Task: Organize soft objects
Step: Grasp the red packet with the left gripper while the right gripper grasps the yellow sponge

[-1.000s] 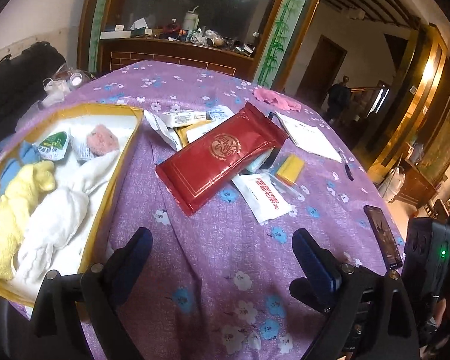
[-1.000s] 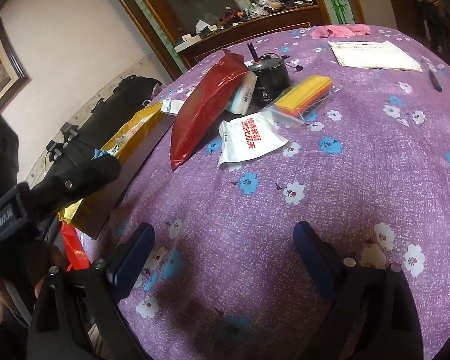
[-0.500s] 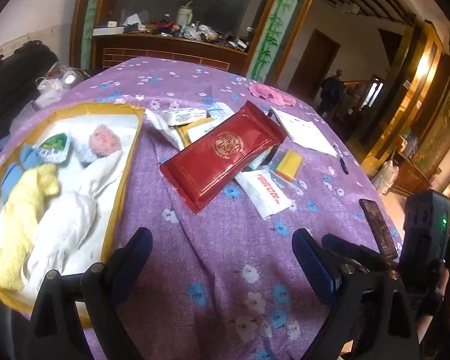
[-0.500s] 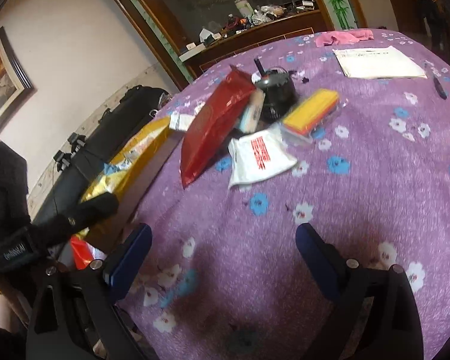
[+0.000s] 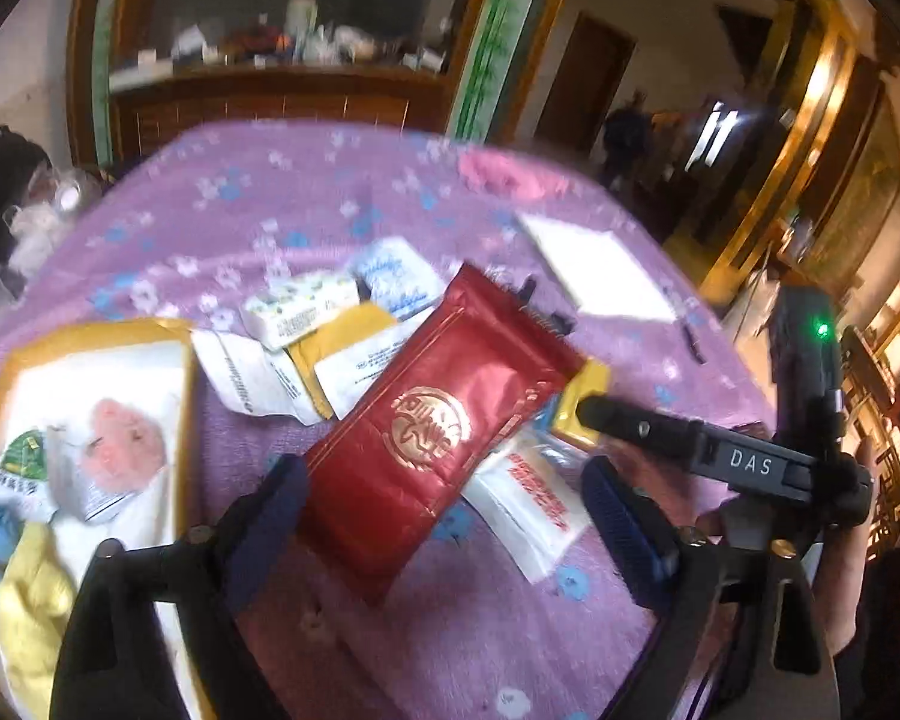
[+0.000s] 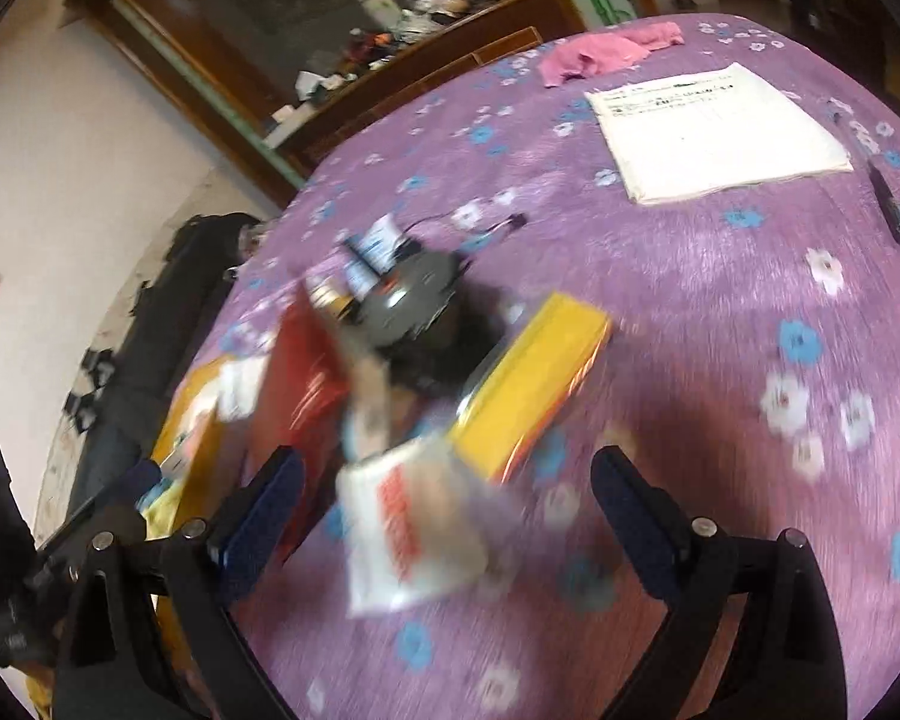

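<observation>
Both tongs are spread, holding nothing. Right gripper [image 6: 444, 525] hangs over the white sachet [image 6: 411, 531], blurred, probably its target: lower squarely, pinch mid-packet. Left gripper [image 5: 444, 531] frames the red pouch [image 5: 432, 426]; gold-rimmed tray [image 5: 183, 420] lies leftward, pink cloth [image 6: 606, 54] farthest.

A purple cloth [image 6: 720, 312] printed with blue and white flowers covers the desk. On it lie a glossy red packet [image 5: 432, 432] with a gold emblem, a yellow pack [image 6: 528, 384], a white pouch [image 6: 414, 534] with red lettering and, far off, a pink cloth [image 6: 606, 51]. The tongs' pads [image 6: 261, 516] are dark blue.
</observation>
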A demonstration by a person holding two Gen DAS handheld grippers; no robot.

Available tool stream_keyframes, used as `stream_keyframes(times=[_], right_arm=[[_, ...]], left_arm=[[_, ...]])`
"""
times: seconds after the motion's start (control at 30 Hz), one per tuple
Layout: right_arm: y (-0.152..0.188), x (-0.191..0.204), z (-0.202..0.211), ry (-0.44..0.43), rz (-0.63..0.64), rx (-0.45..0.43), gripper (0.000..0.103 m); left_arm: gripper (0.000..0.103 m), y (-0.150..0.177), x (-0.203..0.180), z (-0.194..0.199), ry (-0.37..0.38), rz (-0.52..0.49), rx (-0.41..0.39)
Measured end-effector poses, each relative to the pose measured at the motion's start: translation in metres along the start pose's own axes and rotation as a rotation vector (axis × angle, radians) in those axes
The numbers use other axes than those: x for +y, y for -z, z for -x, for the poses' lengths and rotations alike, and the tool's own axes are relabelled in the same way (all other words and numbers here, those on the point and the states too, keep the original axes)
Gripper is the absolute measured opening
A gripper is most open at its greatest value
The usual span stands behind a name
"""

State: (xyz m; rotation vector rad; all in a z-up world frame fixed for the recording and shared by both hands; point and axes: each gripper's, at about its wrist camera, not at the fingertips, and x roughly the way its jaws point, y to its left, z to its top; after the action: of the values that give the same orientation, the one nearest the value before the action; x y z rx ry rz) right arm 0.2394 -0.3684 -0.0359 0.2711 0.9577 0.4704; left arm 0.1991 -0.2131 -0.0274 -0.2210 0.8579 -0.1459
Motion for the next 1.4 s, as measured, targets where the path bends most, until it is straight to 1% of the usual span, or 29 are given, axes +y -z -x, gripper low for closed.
stream_keyframes(times=[0.03, 0.07, 0.13, 0.17, 0.23, 0.27, 0.3, 0.33, 0.37, 0.4, 0.43, 0.47, 0.57, 0.63, 0.7, 0.77, 0.8, 0.97, 1.0, 1.03, 1.07, 1.13, 1.17, 1.23, 1.3, 1.33, 1.4], right_arm=[[-0.004, -0.002, -0.005, 0.024, -0.005, -0.007, 0.096], [-0.008, -0.006, -0.010, 0.025, -0.017, -0.011, 0.096], [-0.010, -0.011, -0.019, 0.046, -0.028, -0.021, 0.089], [-0.010, -0.012, -0.023, 0.052, -0.022, -0.028, 0.087], [-0.009, -0.007, -0.025, 0.098, 0.020, -0.052, 0.081], [-0.008, -0.006, -0.025, 0.106, 0.034, -0.058, 0.076], [-0.007, -0.006, -0.026, 0.106, 0.041, -0.061, 0.067], [-0.006, -0.007, -0.026, 0.114, 0.048, -0.063, 0.064], [-0.005, -0.008, -0.025, 0.124, 0.051, -0.068, 0.056], [-0.004, -0.009, -0.024, 0.119, 0.046, -0.070, 0.048], [-0.003, -0.011, -0.023, 0.103, 0.036, -0.070, 0.046], [-0.003, -0.013, -0.023, 0.094, 0.028, -0.070, 0.044], [-0.004, -0.013, -0.023, 0.090, 0.028, -0.071, 0.042], [-0.004, -0.012, -0.022, 0.082, 0.027, -0.074, 0.041], [-0.003, -0.013, -0.021, 0.078, 0.019, -0.081, 0.040], [-0.004, -0.015, -0.020, 0.069, 0.012, -0.091, 0.039], [-0.004, -0.014, -0.019, 0.067, 0.012, -0.093, 0.039], [-0.001, -0.007, -0.024, 0.080, 0.050, -0.090, 0.039], [-0.002, -0.007, -0.024, 0.083, 0.055, -0.093, 0.039], [-0.002, -0.007, -0.023, 0.079, 0.054, -0.098, 0.039], [-0.002, -0.008, -0.023, 0.073, 0.050, -0.102, 0.039], [-0.002, -0.008, -0.022, 0.065, 0.049, -0.112, 0.039], [-0.002, -0.008, -0.020, 0.061, 0.052, -0.119, 0.039], [-0.001, -0.008, -0.015, 0.047, 0.054, -0.142, 0.037], [0.000, -0.007, -0.008, 0.034, 0.060, -0.173, 0.029], [0.002, -0.007, -0.004, 0.022, 0.054, -0.188, 0.028], [0.009, -0.006, 0.009, -0.004, 0.046, -0.216, 0.018]], left_arm=[[0.091, -0.004, -0.002, -0.005, -0.007, -0.012, 0.004], [0.091, -0.009, -0.004, -0.009, -0.020, -0.031, 0.004], [0.091, -0.022, -0.005, -0.017, -0.069, -0.040, -0.003], [0.091, -0.025, -0.007, -0.020, -0.079, -0.048, -0.006], [0.092, -0.031, -0.012, -0.034, -0.102, -0.086, 0.011], [0.092, -0.033, -0.012, -0.041, -0.105, -0.087, 0.024], [0.092, -0.034, -0.010, -0.052, -0.096, -0.075, 0.056], [0.092, -0.033, -0.009, -0.059, -0.079, -0.067, 0.081], [0.092, -0.031, -0.008, -0.065, -0.051, -0.060, 0.107], [0.092, -0.026, -0.008, -0.071, -0.007, -0.045, 0.152], [0.091, -0.020, -0.010, -0.073, 0.021, -0.041, 0.180], [0.091, -0.015, -0.012, -0.072, 0.021, -0.047, 0.188], [0.092, -0.005, -0.017, -0.068, 0.012, -0.081, 0.195], [0.091, -0.002, -0.023, -0.068, -0.002, -0.110, 0.193], [0.091, -0.001, -0.025, -0.069, -0.027, -0.117, 0.193], [0.084, 0.002, -0.029, -0.069, -0.063, -0.156, 0.190], [0.082, 0.006, -0.030, -0.067, -0.090, -0.172, 0.186], [0.081, 0.029, -0.025, -0.066, -0.090, -0.158, 0.179], [0.080, 0.031, -0.025, -0.065, -0.095, -0.157, 0.162], [0.076, 0.032, -0.025, -0.064, -0.097, -0.157, 0.155], [0.071, 0.032, -0.025, -0.062, -0.093, -0.157, 0.154], [0.067, 0.032, -0.022, -0.057, -0.065, -0.138, 0.148], [0.065, 0.033, -0.019, -0.052, -0.054, -0.118, 0.146], [0.064, 0.037, -0.015, -0.042, -0.027, -0.087, 0.148], [0.064, 0.042, -0.009, -0.028, 0.014, -0.044, 0.135], [0.064, 0.045, -0.006, -0.021, 0.040, -0.018, 0.127], [0.064, 0.051, 0.000, -0.007, 0.080, 0.024, 0.108]])
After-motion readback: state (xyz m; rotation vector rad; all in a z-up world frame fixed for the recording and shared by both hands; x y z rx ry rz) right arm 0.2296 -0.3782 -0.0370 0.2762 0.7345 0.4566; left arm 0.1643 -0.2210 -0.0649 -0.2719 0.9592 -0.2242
